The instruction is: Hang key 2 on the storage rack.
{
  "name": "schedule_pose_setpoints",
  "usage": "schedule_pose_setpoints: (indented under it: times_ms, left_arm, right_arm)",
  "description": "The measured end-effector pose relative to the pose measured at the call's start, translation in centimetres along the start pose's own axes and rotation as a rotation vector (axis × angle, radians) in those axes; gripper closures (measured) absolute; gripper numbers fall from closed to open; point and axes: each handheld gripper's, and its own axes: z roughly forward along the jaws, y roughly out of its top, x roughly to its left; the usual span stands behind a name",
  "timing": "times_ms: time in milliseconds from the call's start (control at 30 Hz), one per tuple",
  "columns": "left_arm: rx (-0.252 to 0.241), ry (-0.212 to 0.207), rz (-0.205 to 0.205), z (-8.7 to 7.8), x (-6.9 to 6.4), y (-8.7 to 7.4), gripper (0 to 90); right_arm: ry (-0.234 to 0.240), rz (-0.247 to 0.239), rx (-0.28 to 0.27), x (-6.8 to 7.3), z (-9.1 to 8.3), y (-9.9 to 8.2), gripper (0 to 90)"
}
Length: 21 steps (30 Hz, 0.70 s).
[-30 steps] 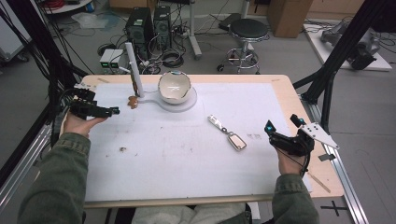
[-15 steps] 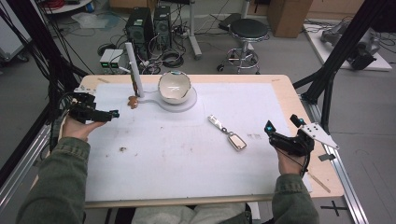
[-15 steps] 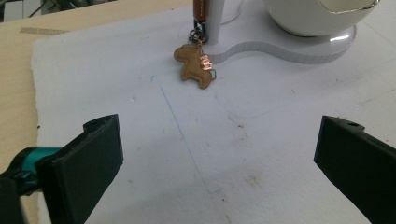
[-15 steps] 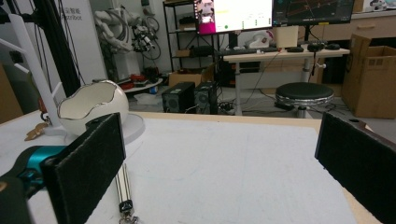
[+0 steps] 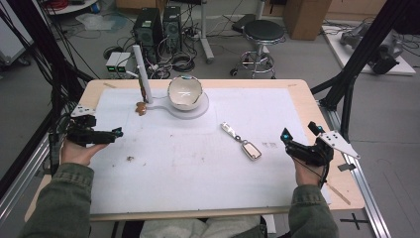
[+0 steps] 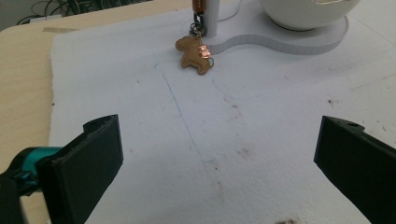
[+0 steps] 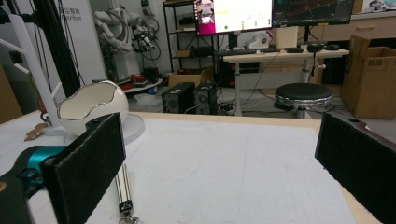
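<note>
A key fob on a metal keychain [image 5: 242, 141] lies flat on the white mat, right of centre. My right gripper [image 5: 299, 132] stands open a little to its right, jaws wide apart and holding nothing; in the right gripper view the keychain's metal end [image 7: 124, 192] lies beside the left jaw. My left gripper [image 5: 112, 134] hovers open over the mat's left edge, also holding nothing. Ahead of it in the left gripper view, a brown horse-shaped charm [image 6: 195, 53] hangs by a chain at the foot of a white post [image 6: 208, 18].
An egg-shaped white bowl [image 5: 184, 92] sits on a flat white stand [image 5: 200, 108] at the back of the mat, with the post [image 5: 140, 72] at its left end. The wooden table's edge [image 5: 341, 163] borders the mat. A stool [image 5: 264, 32] and computer cases stand beyond the table.
My left gripper has drawn back toward the near edge of the table and slightly left. The right gripper and the keychain have stayed in place.
</note>
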Motion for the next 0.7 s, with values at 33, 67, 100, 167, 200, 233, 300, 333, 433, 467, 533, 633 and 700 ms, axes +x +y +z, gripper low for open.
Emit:
schedule_pose_setpoints:
  times_ms: [33,67,100,167,200,233,300,333,433,467,533,633,700]
  left_arm:
    - [-0.005,0.0,-0.001,0.0,-0.1,-0.1,1.7]
    - [-0.007,0.002,0.001,-0.1,-0.2,-0.3,1.7]
    - [-0.009,0.005,0.007,-0.2,-0.3,-0.4,1.7]
    - [-0.017,0.013,0.016,-0.3,-0.4,-0.6,1.6]
    - [-0.024,0.016,0.016,-0.4,-0.5,-0.8,1.6]
    - [-0.03,0.015,0.013,-0.5,-0.6,-0.9,1.7]
    - [-0.036,0.017,0.014,-0.6,-0.8,-1.2,1.6]
    - [-0.041,0.019,0.015,-0.7,-0.9,-1.3,1.6]
    - [-0.06,0.031,0.025,-1.0,-1.2,-1.7,1.6]
    - [-0.069,0.034,0.027,-1.1,-1.3,-1.8,1.6]
    - [-0.095,0.04,0.032,-1.3,-1.5,-2.2,1.7]
    - [-0.122,0.049,0.034,-1.5,-1.8,-2.8,1.7]
    - [-0.133,0.045,0.026,-1.6,-1.8,-3.3,1.7]
  right_arm:
    - [0.0,0.0,0.001,0.0,0.0,0.0,0.7]
    - [0.0,0.002,0.002,0.0,0.0,0.0,0.7]
    - [0.002,0.004,0.002,0.1,0.0,0.0,0.6]
    - [0.001,0.002,0.004,0.1,0.1,0.0,0.7]
    - [0.001,0.005,0.004,0.1,0.0,0.0,0.7]
    - [0.002,0.005,0.003,0.1,0.0,0.0,0.7]
    - [0.001,0.002,0.003,0.0,0.0,0.0,0.7]
    - [0.001,0.001,0.004,0.0,0.0,0.0,0.7]
    - [0.002,0.003,0.005,0.0,0.0,0.0,0.7]
    - [0.002,0.002,0.004,0.0,0.0,0.0,0.7]
    - [0.003,0.004,0.004,0.0,0.0,0.0,0.6]
    - [0.004,0.005,0.004,0.0,0.0,0.0,0.7]
    - [0.005,0.006,0.006,0.0,0.0,0.0,0.6]
